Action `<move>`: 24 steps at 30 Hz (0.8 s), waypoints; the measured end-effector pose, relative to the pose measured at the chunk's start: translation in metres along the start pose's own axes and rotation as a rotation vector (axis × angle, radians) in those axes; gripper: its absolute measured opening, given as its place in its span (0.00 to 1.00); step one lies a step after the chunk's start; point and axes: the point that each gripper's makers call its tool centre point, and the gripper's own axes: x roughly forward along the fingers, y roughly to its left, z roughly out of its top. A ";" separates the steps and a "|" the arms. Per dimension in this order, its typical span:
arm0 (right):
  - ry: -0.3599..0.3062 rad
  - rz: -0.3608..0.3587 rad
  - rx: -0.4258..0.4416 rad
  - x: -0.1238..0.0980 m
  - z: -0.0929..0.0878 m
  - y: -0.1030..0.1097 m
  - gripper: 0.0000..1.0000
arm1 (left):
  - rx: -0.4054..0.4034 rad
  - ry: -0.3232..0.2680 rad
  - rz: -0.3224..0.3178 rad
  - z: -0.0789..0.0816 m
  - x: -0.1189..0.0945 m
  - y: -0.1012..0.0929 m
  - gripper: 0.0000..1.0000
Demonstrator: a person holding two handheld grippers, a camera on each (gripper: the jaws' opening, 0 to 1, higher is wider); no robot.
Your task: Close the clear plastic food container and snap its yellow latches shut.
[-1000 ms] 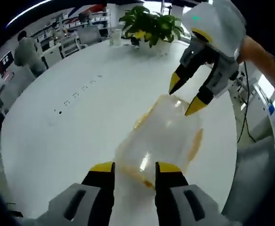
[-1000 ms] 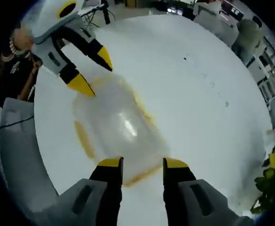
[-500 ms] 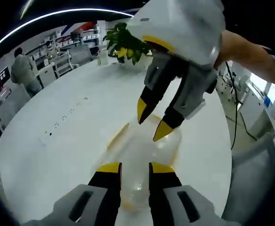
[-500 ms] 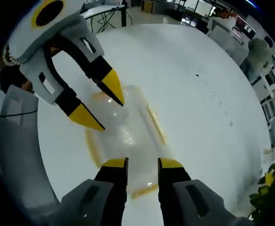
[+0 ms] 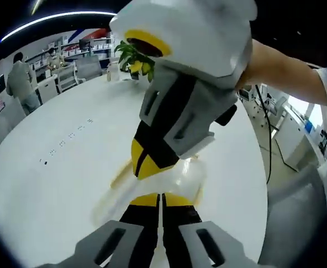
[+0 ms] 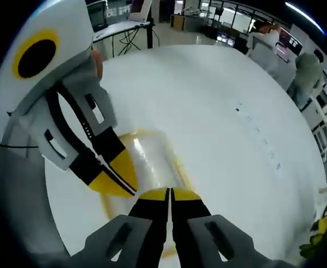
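Both tools have come down and closed in on the container over the last second, and their tips, spread a second ago, are now pressed together. In the left gripper view the left tool (image 5: pixel 160 199) has its two yellow tips touching each other, right over the near end of the container (image 5: pixel 181 174), while the right tool (image 5: pixel 146 162) reaches in from the far side with its tips also shut, almost meeting the left one. In the right gripper view the right tool (image 6: pixel 169 194) is likewise closed, tips down over the clear lid (image 6: pixel 152 162), with the left tool (image 6: pixel 115 177) just beside it.

Whether either tool pinches anything between its tips, or only presses on the lid, cannot be told. A yellow latch (image 5: pixel 120 177) sticks out along the side of the container, which lies flat on the white desk (image 5: pixel 57 167) beneath both tools; whether it is snapped shut is not clear.

Judging by its look, the container is light, thin plastic: stiff enough to push on, but smooth and likely to skid across the desk if pressed off-centre. One tool would best hold the lid down near its middle while the other pushes each latch at its outer edge.
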 end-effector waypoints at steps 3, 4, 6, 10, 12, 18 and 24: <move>-0.014 -0.004 -0.012 0.002 0.003 -0.001 0.00 | 0.006 0.022 -0.017 -0.007 0.001 -0.002 0.00; -0.019 0.001 -0.007 0.003 0.005 -0.002 0.00 | 0.010 0.026 -0.023 -0.009 0.001 -0.003 0.00; -0.031 0.006 0.005 0.003 0.007 -0.001 0.04 | 0.026 0.039 -0.026 -0.013 0.000 -0.005 0.05; -0.054 0.005 0.010 0.004 0.011 -0.005 0.13 | 0.089 0.036 -0.048 -0.014 -0.001 -0.013 0.14; -0.060 0.018 0.007 0.004 0.011 -0.004 0.19 | 0.095 0.038 -0.054 -0.016 -0.001 -0.016 0.19; -0.041 0.077 0.024 0.007 0.007 -0.002 0.31 | 0.175 0.038 -0.080 -0.020 -0.003 -0.027 0.30; 0.031 0.179 -0.005 0.006 0.000 0.008 0.37 | 0.274 0.050 -0.076 -0.022 -0.003 -0.031 0.36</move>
